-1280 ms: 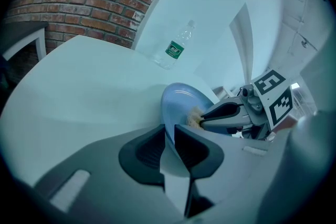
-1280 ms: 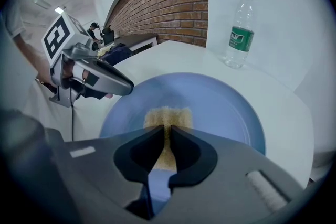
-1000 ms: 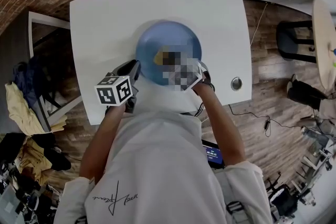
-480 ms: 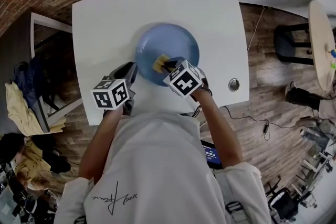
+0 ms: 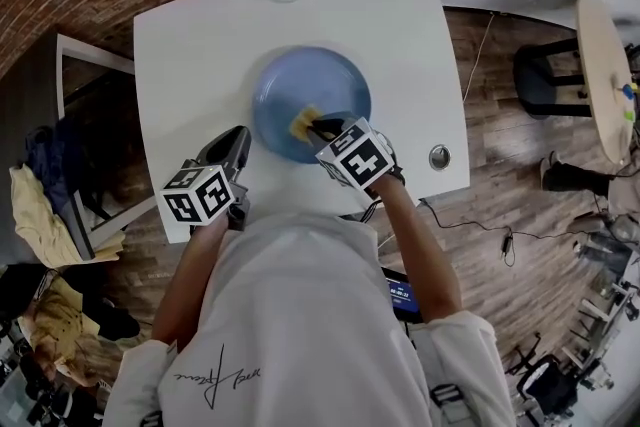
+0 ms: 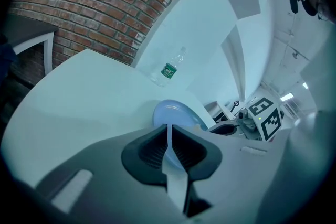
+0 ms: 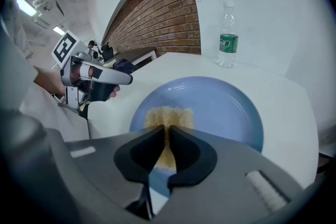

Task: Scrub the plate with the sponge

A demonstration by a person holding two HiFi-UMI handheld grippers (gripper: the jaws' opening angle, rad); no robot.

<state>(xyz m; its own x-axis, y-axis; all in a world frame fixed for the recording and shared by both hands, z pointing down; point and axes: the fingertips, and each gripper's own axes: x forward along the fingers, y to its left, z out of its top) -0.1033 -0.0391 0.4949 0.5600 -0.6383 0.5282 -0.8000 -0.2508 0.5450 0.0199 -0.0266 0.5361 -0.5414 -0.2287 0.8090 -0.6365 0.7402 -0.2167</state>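
Yellow sponge [image 7: 169, 115] is pinched by your right gripper [image 5: 322, 127] on the near-left part of the blue plate [image 5: 335, 80], so most of its surface lies ahead and rightward, while your left gripper [image 5: 236, 140], jaws together and empty, sits beside the plate's left rim.

Bottle label [image 7: 228, 42] unreadable, shirt script [image 5: 215, 377] illegible

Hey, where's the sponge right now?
In the head view the sponge sits on the blue plate, just near-side of its middle, clamped in the right gripper.
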